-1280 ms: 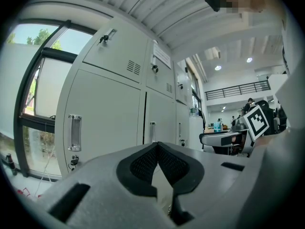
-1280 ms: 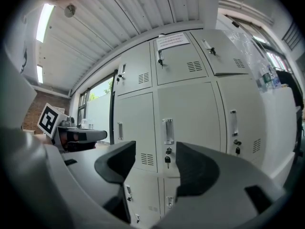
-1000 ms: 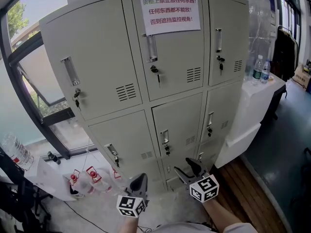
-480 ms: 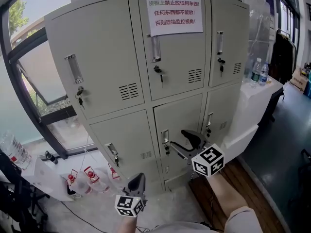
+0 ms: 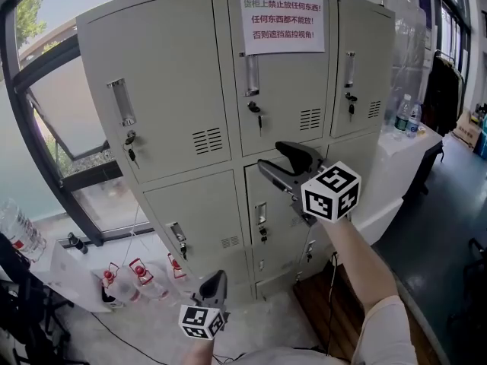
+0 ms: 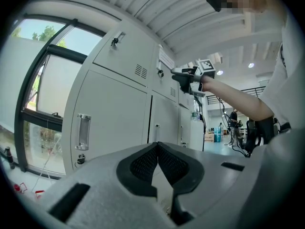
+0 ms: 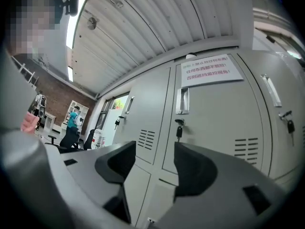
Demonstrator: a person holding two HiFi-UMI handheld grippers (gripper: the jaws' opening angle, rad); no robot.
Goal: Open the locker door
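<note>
The locker bank (image 5: 171, 90) is standing with every door shut; the top-middle locker door (image 5: 293, 90) is bearing a notice (image 5: 281, 21) reading in part "任何东西都不能放!". The right arm is reaching forward, holding the right gripper (image 5: 275, 157) wide-jawed and empty near that door. The left gripper (image 5: 215, 280) is hanging low, jaws together on nothing.

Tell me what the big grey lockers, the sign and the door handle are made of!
The lockers look like thin sheet metal painted a dull light grey: flat doors with vent slots punched through. The sign looks like white paper with red print, lying flat on the top middle door. The handle below it seems to be shiny bare metal, maybe steel or chrome.
</note>
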